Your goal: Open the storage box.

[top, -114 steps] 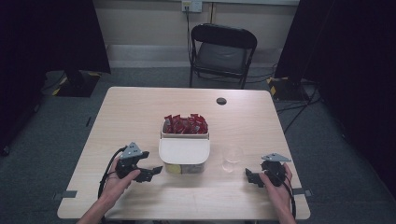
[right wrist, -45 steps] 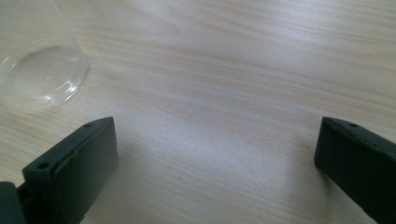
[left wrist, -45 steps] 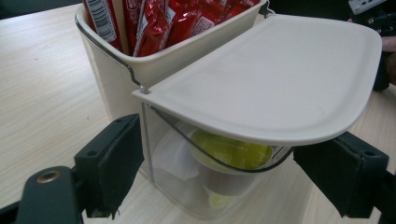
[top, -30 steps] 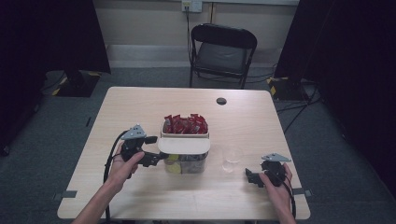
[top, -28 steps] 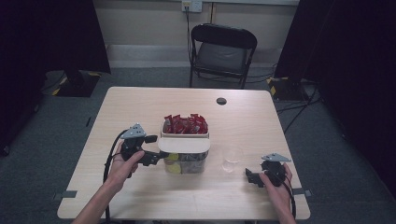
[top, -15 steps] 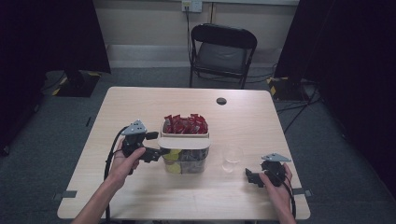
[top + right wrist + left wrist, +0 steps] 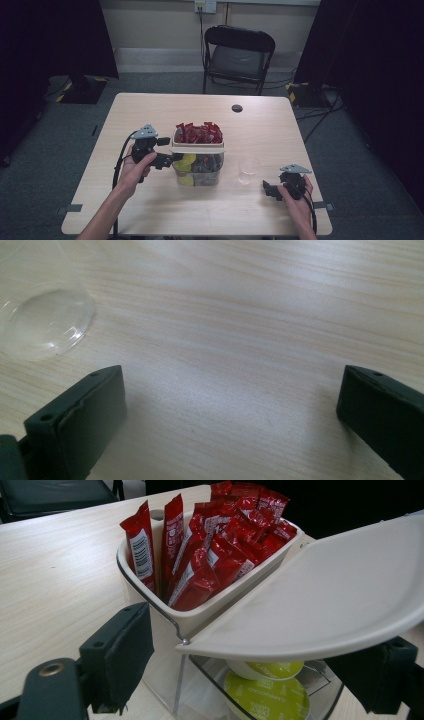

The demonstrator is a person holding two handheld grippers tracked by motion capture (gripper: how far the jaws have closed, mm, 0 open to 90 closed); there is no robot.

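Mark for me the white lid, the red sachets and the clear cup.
white lid (image 7: 325, 600), left gripper view, middle of its flat top.
red sachets (image 7: 215, 545), left gripper view, middle of the bunch.
clear cup (image 7: 248, 170), high view, its side wall.

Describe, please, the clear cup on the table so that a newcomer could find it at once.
Start at the wooden table and find the lidded box of red packets at its middle. The cup stands alone just right of that box, before the right gripper. It alone is see-through and empty.
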